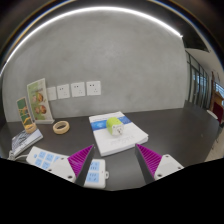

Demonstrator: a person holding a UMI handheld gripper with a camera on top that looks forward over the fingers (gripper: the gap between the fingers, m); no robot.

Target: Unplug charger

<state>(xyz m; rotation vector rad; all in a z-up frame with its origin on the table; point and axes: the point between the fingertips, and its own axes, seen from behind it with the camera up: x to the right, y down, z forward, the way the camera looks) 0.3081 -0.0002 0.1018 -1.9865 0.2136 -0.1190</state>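
My gripper [114,160] is open, its magenta pads [80,158] wide apart above a dark table [170,130]. Three white wall sockets [77,89] sit on the grey wall beyond, left of centre; I cannot make out a plug in them. A white flat box [112,137] lies on the table just ahead of the fingers, with a small white and yellow-green thing [116,126] on top of it. A small white flat piece with blue marks [95,172] shows beside the left pad; I cannot tell what it is.
A roll of tape [61,127] lies on the table left of the box. A standing printed card [38,100] leans at the far left by the wall, with papers [22,140] in front of it. Windows [205,85] are at the right.
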